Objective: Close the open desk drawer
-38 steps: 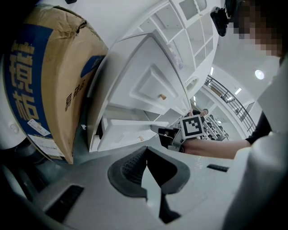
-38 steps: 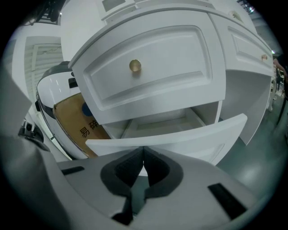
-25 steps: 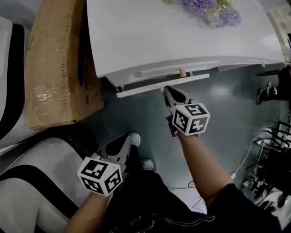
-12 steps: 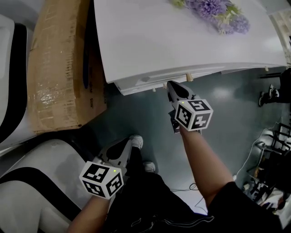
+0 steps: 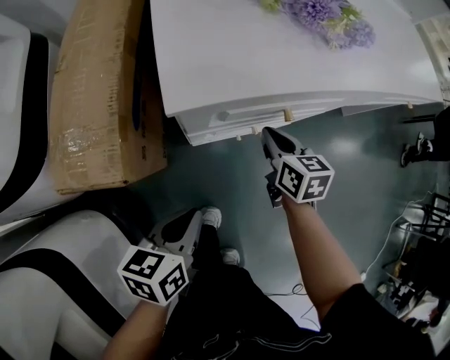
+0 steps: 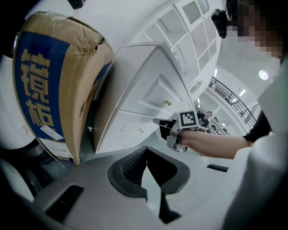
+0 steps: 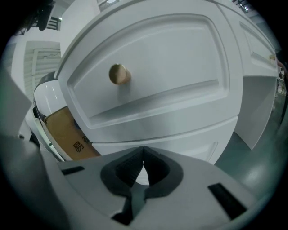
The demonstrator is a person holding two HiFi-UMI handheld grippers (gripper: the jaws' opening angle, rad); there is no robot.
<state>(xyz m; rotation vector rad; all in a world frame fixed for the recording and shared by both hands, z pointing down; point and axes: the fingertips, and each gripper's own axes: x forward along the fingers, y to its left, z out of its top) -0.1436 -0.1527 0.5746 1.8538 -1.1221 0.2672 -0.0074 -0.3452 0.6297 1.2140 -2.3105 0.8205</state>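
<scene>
The white desk point(image 5: 281, 56) has its upper drawer point(image 5: 239, 121) pushed in almost flush under the desktop, and two small wooden knobs point(image 5: 286, 112) show on the front. My right gripper point(image 5: 267, 133) is shut with nothing in it, its tips right at the drawer front by the lower knob. In the right gripper view the panelled drawer front point(image 7: 180, 67) fills the frame with its knob point(image 7: 119, 74) above the shut right gripper point(image 7: 143, 152). My left gripper point(image 5: 197, 219) hangs low by my legs, shut and empty. The left gripper point(image 6: 146, 152) looks at the desk point(image 6: 148, 94) and the right gripper point(image 6: 167, 127) from the side.
A large cardboard box point(image 5: 98, 98) leans against the desk's left side. Purple flowers point(image 5: 323, 17) lie on the desktop. A white and black seat point(image 5: 49, 260) is at my left. My shoes point(image 5: 211, 218) stand on the grey floor. A wire rack point(image 5: 422, 239) is at the right.
The drawer front, sticking out a second ago, has slid in under the desktop with my right gripper following it forward. The left gripper has stayed low.
</scene>
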